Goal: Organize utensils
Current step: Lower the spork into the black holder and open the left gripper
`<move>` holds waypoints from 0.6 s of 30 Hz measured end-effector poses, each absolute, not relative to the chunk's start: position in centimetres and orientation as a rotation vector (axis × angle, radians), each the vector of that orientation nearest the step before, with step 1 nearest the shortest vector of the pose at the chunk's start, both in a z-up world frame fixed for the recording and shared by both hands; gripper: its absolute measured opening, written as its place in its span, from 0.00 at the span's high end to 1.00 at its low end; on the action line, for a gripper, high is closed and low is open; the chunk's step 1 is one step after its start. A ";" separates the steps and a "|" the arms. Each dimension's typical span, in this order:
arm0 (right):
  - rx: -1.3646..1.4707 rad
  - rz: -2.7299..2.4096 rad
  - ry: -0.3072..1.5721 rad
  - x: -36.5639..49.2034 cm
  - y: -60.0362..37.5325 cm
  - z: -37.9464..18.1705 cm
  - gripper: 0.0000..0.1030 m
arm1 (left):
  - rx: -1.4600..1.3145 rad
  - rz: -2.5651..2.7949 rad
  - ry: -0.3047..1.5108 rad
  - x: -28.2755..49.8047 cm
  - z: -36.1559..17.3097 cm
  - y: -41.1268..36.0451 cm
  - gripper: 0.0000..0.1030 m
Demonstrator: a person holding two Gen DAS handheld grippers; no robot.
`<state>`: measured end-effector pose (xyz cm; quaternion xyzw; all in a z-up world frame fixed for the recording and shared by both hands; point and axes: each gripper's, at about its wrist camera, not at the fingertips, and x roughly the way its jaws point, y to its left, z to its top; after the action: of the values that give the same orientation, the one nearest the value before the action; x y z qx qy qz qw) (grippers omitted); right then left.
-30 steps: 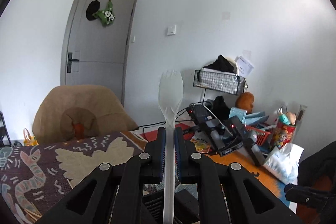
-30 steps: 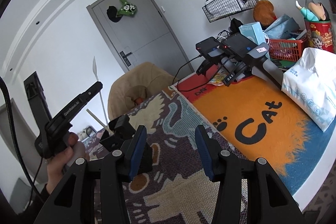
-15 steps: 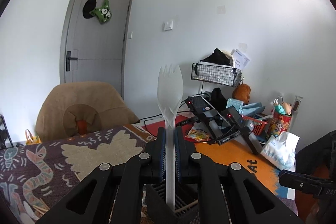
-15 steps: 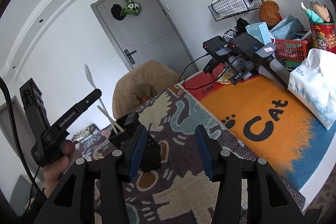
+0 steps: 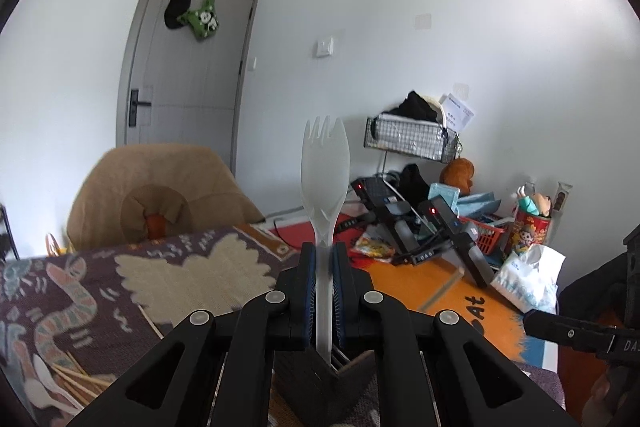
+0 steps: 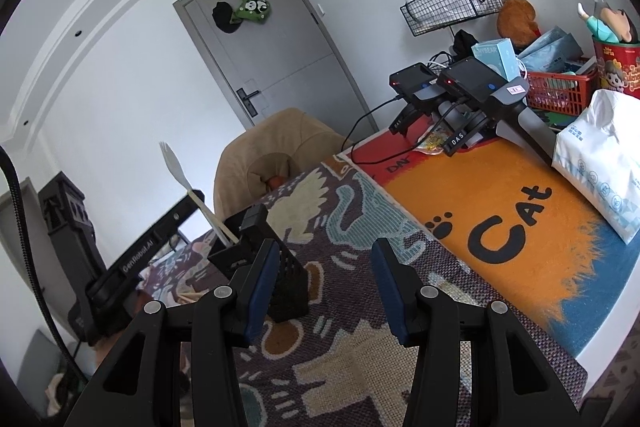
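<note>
My left gripper [image 5: 324,267] is shut on a white plastic spork [image 5: 325,179], held upright with the tines on top. The handle's lower end dips into the mouth of a black mesh utensil holder [image 5: 320,383] right under the jaws. In the right wrist view the same spork [image 6: 176,167] rises above the holder [image 6: 286,279], which stands on the patterned tablecloth with a wooden stick [image 6: 218,225] leaning out of it. My right gripper [image 6: 324,279] is open and empty, just right of the holder. Loose chopsticks [image 5: 76,383] and a white spoon [image 5: 44,383] lie at lower left.
Two spare handheld devices [image 6: 460,95] with cables lie on the orange cat mat [image 6: 500,227]. A white tissue pack [image 6: 600,163], a red basket [image 6: 560,91] and a wire basket [image 6: 452,3] crowd the far right. A tan chair [image 5: 160,195] stands behind the table.
My left gripper has come down and forward with the spork, so the black holder now sits right under the handle's end. The right gripper has stayed put, open.
</note>
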<state>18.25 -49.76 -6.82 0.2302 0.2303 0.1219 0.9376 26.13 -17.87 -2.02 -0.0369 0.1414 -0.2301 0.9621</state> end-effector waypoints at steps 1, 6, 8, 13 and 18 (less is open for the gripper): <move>0.469 0.249 0.472 18.3 -49.7 -6.8 0.53 | -0.073 -0.472 0.302 26.2 -2.2 -17.9 0.92; 0.465 0.261 0.486 18.5 -49.1 -7.0 0.53 | -0.099 -0.478 0.372 26.4 -2.4 -17.3 0.70; 0.462 0.264 0.496 18.6 -48.8 -7.1 0.51 | -0.119 -0.462 0.376 26.1 -2.4 -16.6 0.39; 0.455 0.274 0.505 18.4 -47.6 -7.1 0.39 | -0.130 -0.427 0.371 25.1 -1.9 -14.6 0.31; 0.435 0.291 0.506 18.2 -45.8 -6.9 0.21 | -0.141 -0.398 0.379 24.0 -1.5 -11.6 0.12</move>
<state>18.23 -45.77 -6.85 0.2129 0.2473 0.1422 0.9345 23.95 -11.61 -1.50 -0.0695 0.1871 -0.1963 0.9600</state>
